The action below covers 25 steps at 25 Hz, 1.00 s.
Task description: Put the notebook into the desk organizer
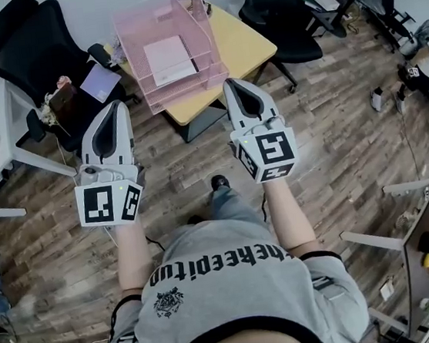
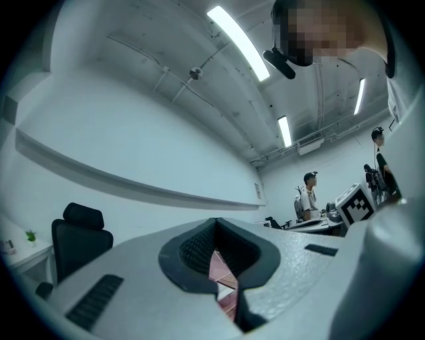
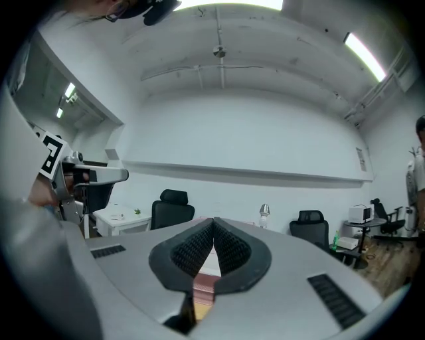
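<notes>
Left gripper (image 1: 116, 107) and right gripper (image 1: 233, 84) are hovering clenched, empty; the notebook (image 1: 170, 60) in the desk organizer (image 1: 131, 45) looks light, stiff: pinch its edge.

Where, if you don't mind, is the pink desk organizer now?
In the head view, the pink desk organizer stands on the wooden table's left end, beside a black chair.

An office: black swivel chairs (image 1: 29, 50), desks (image 1: 249, 42), strip lights (image 2: 239, 43).
</notes>
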### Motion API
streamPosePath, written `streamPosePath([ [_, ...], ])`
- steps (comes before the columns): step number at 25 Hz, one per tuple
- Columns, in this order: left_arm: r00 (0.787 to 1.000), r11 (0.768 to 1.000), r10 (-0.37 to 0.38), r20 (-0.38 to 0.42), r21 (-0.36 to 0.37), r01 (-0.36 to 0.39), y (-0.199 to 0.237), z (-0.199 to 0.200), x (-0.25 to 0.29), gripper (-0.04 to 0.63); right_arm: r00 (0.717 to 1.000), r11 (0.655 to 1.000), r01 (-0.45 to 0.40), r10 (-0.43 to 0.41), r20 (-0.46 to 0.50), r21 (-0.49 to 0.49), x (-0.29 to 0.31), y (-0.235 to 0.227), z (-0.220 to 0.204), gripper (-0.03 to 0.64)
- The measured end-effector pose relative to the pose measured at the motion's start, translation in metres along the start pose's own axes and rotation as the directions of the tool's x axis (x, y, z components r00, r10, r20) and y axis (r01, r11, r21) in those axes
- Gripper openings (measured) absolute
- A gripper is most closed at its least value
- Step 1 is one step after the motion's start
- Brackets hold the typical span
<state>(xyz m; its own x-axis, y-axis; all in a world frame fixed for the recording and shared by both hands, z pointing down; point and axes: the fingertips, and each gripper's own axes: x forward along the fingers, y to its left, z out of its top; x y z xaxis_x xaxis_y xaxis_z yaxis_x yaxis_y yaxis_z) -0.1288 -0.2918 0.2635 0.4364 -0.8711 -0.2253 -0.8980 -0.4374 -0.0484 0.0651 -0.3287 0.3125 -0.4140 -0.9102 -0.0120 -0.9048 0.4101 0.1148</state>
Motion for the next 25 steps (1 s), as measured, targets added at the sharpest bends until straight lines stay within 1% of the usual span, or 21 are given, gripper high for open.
streamPosePath([
  [8, 0.999, 1.000, -0.031, 0.009, -0.005, 0.031, -0.013, 0.008, -0.017, 0.003, 0.996, 0.997, 0.070, -0.071, 0.056, 0.022, -0.036, 0.001, 0.013, 0.003],
  [13, 0.999, 0.999, -0.048, 0.014, -0.007, 0.048, -0.018, 0.011, -0.028, 0.003, 0.992, 0.995, 0.098, -0.099, 0.076, 0.025, -0.053, 0.004, 0.018, 0.003],
  [25, 0.998, 0.999, -0.043, 0.035, -0.010, 0.043, -0.015, 0.020, -0.052, 0.003, 0.990, 0.995, 0.097, -0.100, 0.101, 0.031, -0.068, 0.025, 0.028, 0.003],
])
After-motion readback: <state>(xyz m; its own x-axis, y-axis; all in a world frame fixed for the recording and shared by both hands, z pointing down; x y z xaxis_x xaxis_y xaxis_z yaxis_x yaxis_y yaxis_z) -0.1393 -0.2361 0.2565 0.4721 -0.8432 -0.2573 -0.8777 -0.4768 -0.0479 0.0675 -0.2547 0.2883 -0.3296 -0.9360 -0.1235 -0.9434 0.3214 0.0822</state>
